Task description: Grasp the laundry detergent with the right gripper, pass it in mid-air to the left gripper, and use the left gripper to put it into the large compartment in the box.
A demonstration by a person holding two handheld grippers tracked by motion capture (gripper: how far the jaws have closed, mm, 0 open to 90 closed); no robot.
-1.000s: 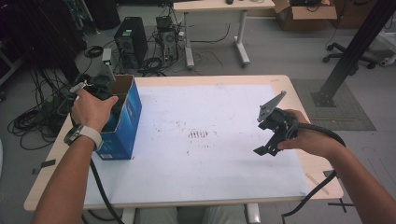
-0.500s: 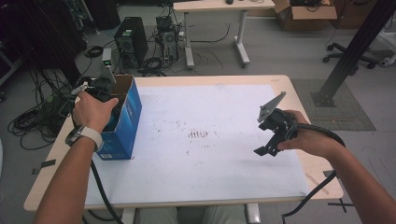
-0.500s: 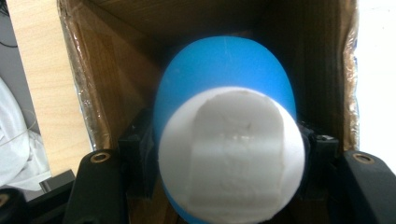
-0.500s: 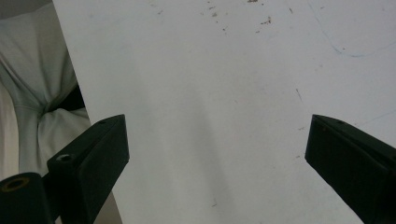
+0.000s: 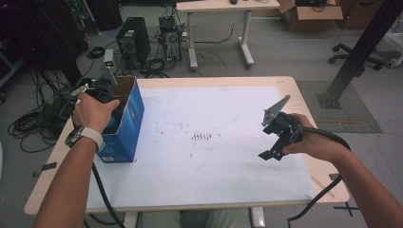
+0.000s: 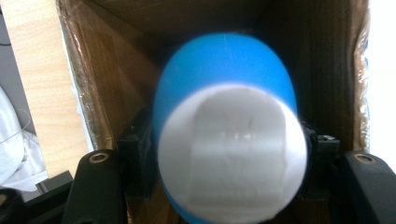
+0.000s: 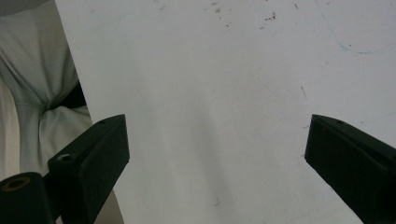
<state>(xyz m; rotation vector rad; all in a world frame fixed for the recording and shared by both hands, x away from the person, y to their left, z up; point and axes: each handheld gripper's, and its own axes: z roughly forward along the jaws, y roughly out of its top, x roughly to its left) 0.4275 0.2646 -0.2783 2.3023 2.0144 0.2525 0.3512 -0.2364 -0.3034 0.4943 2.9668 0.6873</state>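
The left gripper has just been easing open, the blue bottle between its jaws, white end at centre frame, inside the cardboard box at left. At right, the right gripper gapes empty over the white sheet.

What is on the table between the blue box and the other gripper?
Nothing but the bare white sheet, faintly smudged, between the blue box and the right gripper in the high view.
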